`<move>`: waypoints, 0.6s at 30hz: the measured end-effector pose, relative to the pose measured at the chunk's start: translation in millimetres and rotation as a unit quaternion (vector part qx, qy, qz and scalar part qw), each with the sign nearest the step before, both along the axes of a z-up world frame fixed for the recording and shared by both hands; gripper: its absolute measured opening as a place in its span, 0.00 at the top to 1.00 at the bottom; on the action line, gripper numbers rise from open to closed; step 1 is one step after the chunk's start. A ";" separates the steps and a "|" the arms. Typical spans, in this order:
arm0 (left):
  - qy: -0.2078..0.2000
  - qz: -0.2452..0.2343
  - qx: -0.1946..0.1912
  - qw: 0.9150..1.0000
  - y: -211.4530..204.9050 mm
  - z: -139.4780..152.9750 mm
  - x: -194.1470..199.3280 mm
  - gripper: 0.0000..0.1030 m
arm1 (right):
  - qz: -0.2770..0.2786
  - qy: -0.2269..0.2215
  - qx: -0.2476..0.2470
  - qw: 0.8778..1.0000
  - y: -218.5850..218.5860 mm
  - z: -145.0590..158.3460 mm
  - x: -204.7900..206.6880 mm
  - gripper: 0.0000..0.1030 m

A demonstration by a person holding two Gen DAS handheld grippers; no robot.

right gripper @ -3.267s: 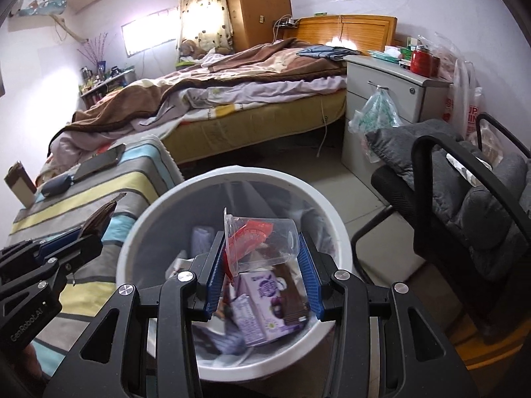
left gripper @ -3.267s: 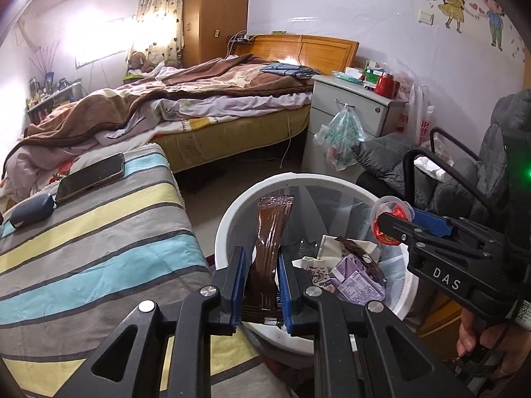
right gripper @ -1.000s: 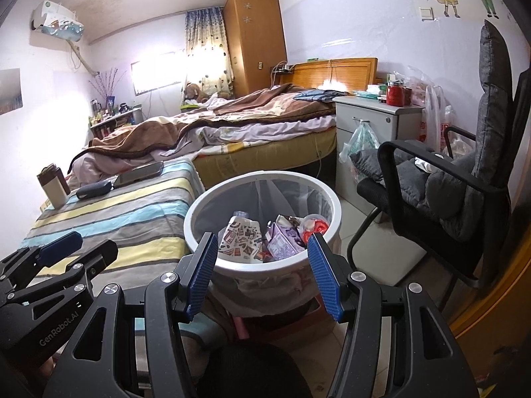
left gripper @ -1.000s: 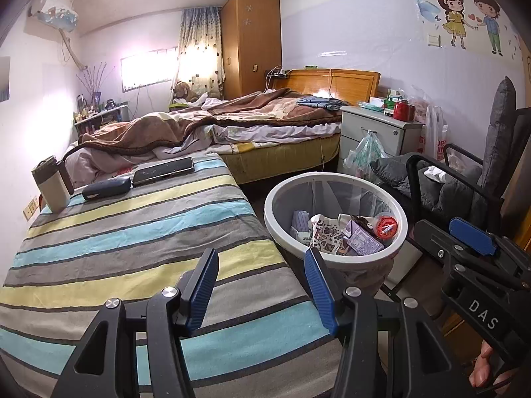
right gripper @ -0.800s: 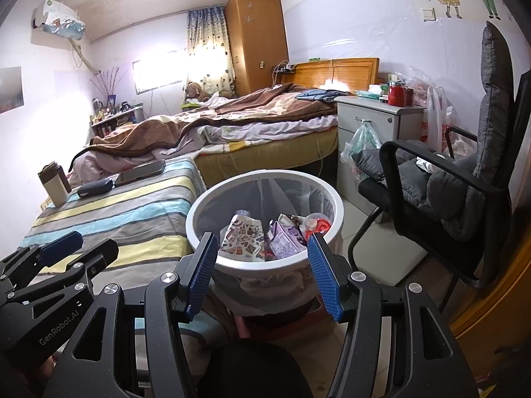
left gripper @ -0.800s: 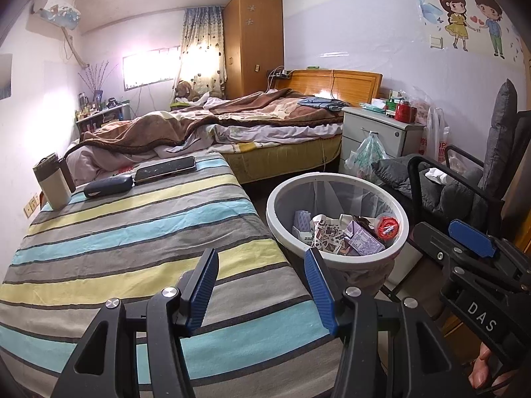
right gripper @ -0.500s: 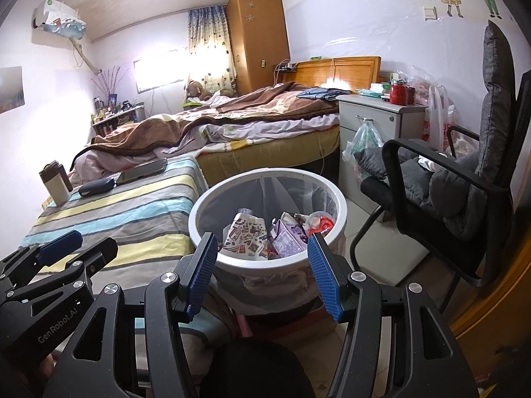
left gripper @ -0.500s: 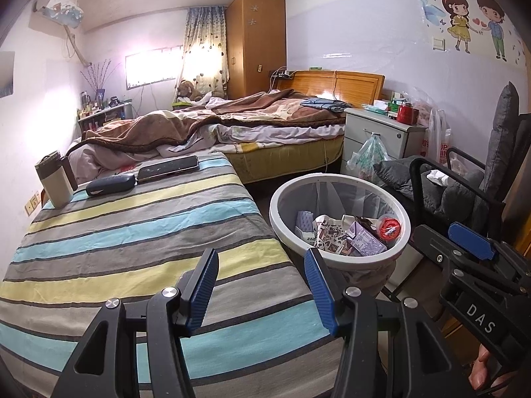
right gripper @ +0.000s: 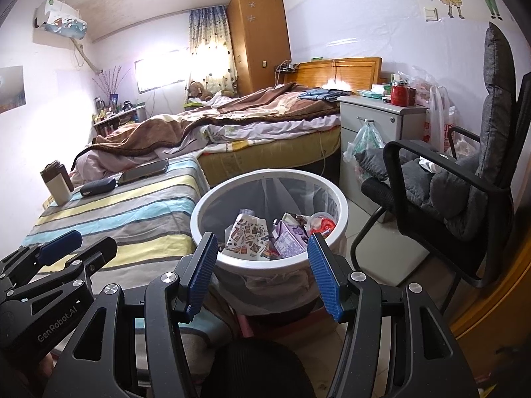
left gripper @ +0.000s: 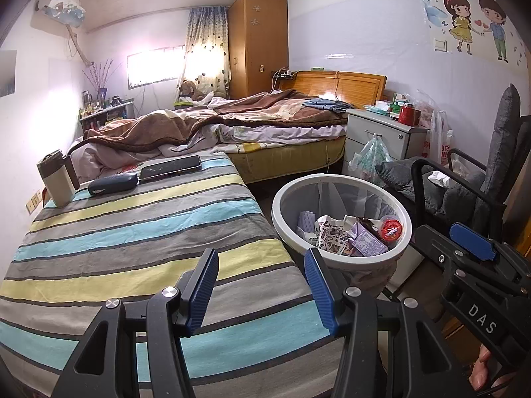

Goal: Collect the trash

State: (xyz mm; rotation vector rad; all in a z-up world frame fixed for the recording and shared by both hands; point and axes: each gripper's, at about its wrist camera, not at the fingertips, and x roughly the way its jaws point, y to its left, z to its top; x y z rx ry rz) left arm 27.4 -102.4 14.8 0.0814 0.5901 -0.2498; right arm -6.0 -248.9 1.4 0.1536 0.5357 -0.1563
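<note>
A white-rimmed trash bin (left gripper: 341, 179) (right gripper: 268, 174) with a clear liner stands on the floor beside the striped cover. Inside lie a patterned carton (left gripper: 332, 235) (right gripper: 247, 235), a purple carton (left gripper: 366, 242) (right gripper: 288, 237) and a red-lidded cup (left gripper: 391, 227) (right gripper: 322, 224). My left gripper (left gripper: 261, 258) (right gripper: 86, 247) hovers open over the cover's near edge, left of the bin, with nothing between its blue pads. Just short of the bin's near rim, my right gripper (right gripper: 262, 248) (left gripper: 448, 242) is open and holds nothing.
On the far end of the striped cover (left gripper: 132, 232) lie a phone (left gripper: 171, 167), a dark case (left gripper: 113, 182) and a mug (left gripper: 58, 179). A black armchair (right gripper: 448, 182) stands right of the bin, a nightstand (left gripper: 385, 132) and bed (left gripper: 265, 116) behind.
Earlier my left gripper held a brown wrapper and my right a red-lidded cup over the bin. Both now stand open and drawn back; the cup lies in the bin. No movement in the last second.
</note>
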 end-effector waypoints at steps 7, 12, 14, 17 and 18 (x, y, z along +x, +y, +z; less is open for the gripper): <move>0.000 0.003 0.000 1.000 0.9 1.2 0.9 0.48 | 0.002 0.001 -0.001 1.000 1.3 -1.0 0.0 0.43; 0.001 0.005 0.000 1.000 1.6 0.8 0.9 0.48 | 0.002 0.002 0.000 1.000 2.5 -1.4 -0.6 0.43; 0.001 0.005 -0.001 1.000 1.7 0.7 1.2 0.48 | 0.002 0.000 0.001 1.000 1.9 -1.1 -0.9 0.43; 0.001 0.005 -0.001 1.000 1.9 0.7 0.9 0.48 | 0.003 0.000 0.000 1.000 1.8 -1.1 -1.0 0.43; 0.001 0.005 -0.001 1.000 1.8 0.5 1.0 0.48 | 0.004 0.000 -0.001 1.000 1.5 -1.0 -1.3 0.43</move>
